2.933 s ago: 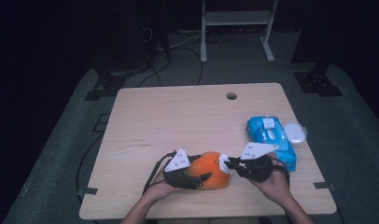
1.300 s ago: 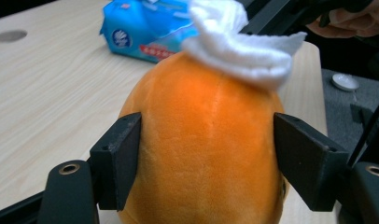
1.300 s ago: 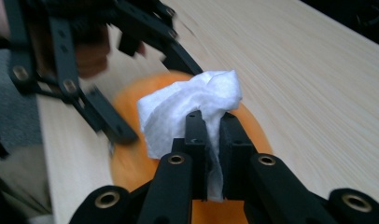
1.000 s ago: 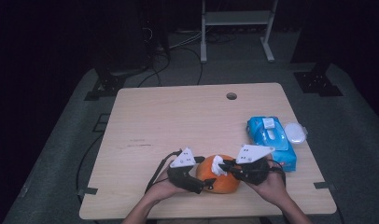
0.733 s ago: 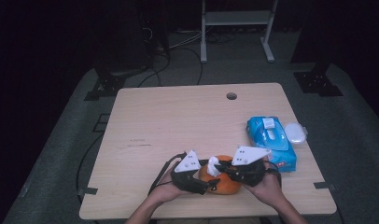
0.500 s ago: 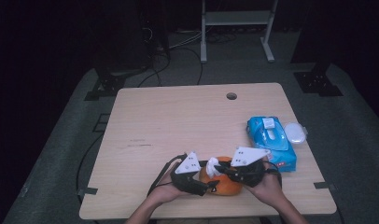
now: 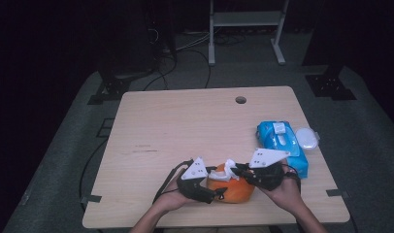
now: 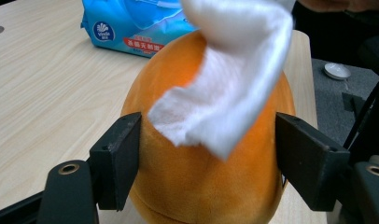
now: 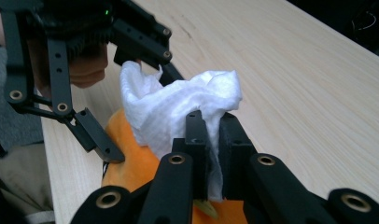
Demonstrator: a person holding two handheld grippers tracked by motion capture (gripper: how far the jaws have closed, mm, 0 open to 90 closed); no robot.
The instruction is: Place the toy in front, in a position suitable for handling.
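Low in the frame's centre, the left gripper [image 7: 219,193] clasps the orange plush ball [image 7: 232,190] while the right gripper [image 7: 239,169], clamped on a white wipe [image 7: 227,171], rubs its top, wiping seemingly midway.

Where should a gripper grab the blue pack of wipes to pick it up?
Probably across its two long sides, coming straight down from above. The blue wipes pack lies flat on the table, long and narrow, so jaws could span its width. Grip near the middle, just clear of the white flap on top. Being soft, it may sag at the ends.
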